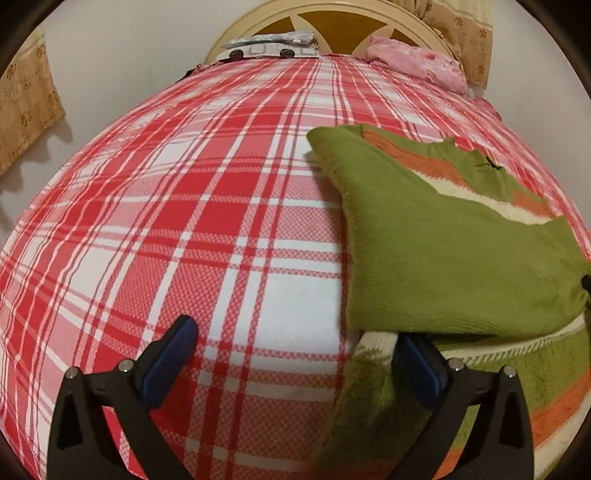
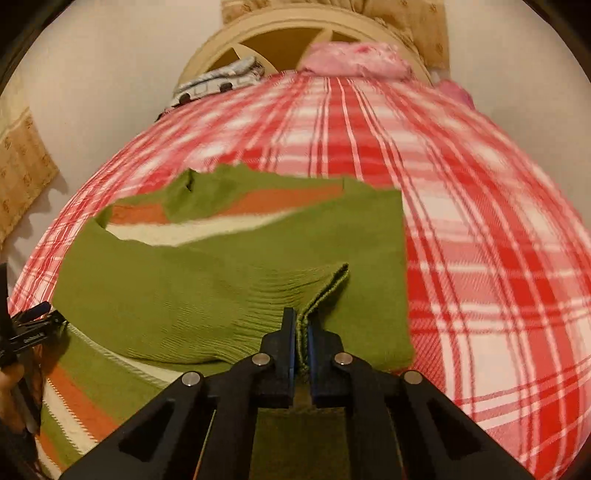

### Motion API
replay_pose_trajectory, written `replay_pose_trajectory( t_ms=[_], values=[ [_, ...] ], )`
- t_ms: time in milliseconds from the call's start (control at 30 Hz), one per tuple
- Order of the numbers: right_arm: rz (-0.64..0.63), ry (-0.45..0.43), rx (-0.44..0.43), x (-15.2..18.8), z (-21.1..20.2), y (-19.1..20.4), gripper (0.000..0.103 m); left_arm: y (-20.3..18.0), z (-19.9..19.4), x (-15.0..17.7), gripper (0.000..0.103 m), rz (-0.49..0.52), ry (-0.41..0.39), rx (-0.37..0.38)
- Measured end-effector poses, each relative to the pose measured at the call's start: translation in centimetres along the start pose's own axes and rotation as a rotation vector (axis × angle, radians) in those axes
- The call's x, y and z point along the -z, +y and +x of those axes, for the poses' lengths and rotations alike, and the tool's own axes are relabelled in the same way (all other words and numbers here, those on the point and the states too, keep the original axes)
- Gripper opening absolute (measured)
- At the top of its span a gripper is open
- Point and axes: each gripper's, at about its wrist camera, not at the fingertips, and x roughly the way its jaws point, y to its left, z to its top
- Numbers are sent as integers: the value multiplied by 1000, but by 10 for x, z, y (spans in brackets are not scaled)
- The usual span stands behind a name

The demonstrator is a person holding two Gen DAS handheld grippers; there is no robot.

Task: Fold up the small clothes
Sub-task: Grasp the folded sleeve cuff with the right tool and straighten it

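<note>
The right gripper (image 2: 302, 328) was clamped tight on the ribbed cuff (image 2: 325, 291) of the sweater (image 2: 207, 295), the green knit edge pinched between its pads. The left gripper (image 1: 295, 343) stood spread wide with nothing between its fingers, one finger over the bedspread (image 1: 166, 206) and the other at the sweater's near left edge. The sweater lay on the bedspread, olive green with orange and cream stripes, a plain green sleeve folded across its body. Farther off lay a pink cloth (image 1: 417, 61) and a patterned cloth (image 1: 269, 46) by the rounded headboard (image 1: 332, 14).
</note>
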Motion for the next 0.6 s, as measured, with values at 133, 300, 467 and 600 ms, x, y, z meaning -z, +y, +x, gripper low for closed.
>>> replay_pose_trajectory(
  t_ms=[133,300,467,600],
  values=[
    [0,1,-5,2,3,-3,6,1,-29,13,103,25,-42,7],
    [-43,-31,76,0,-14,3,50,9,-66,10,103,20,-153,8],
    [-108,-96,-24,-6,-33,35,76,1,-45,-21,103,39,-148,-70],
    [-162,-12,-54,-5,-5,56,76,-13,-7,-19,103,110,-72,-129]
  ],
)
